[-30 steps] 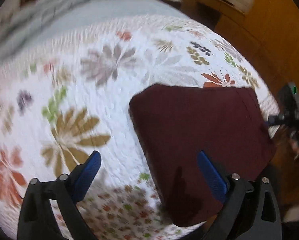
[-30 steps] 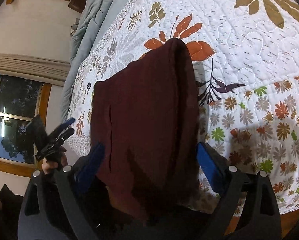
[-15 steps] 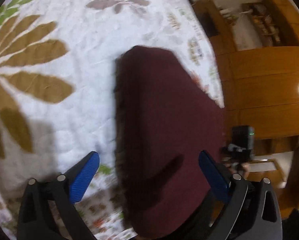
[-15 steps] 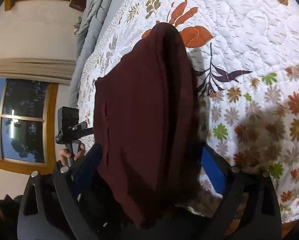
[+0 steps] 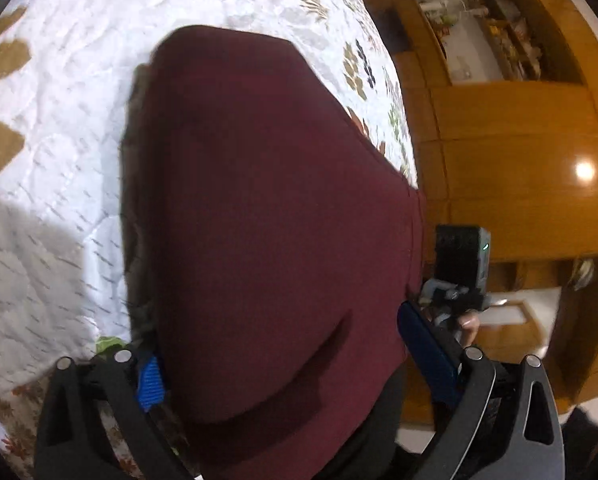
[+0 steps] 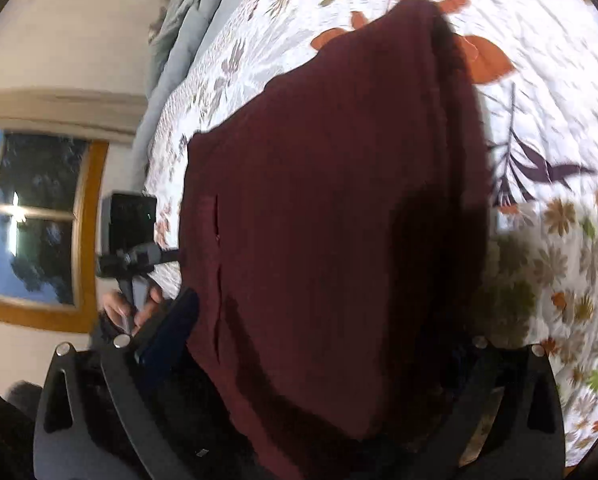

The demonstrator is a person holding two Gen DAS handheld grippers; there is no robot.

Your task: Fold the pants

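So I'm looking down both grippers at a bed covered by a white quilted bedspread with big flower prints, brown, orange and purple ones. It fills most of both views. In the left wrist view there's a wall of orange-brown wooden cabinets off to the right, with an open shelf of small stuff up top that's too small to make out. In the right wrist view I get a cream wall, a wood-framed window that's dark outside, and a grey blanket bunched up along the far side of the bed.

The pants are dark maroon, folded into a compact block, lying flat on the bedspread near the bed's edge. They sit right in front of both cameras, and a seam or slit runs down the fabric in the right view.

My left gripper has its jaws spread wide with the near end of the pants between the blue pads, not pinching that I can see. The right gripper is the same deal: jaws as wide as they go, pants between them, no squeeze on the cloth. Its right pad is lost in shadow.

Each camera catches the other gripper beside the pants, with a hand on its handle.
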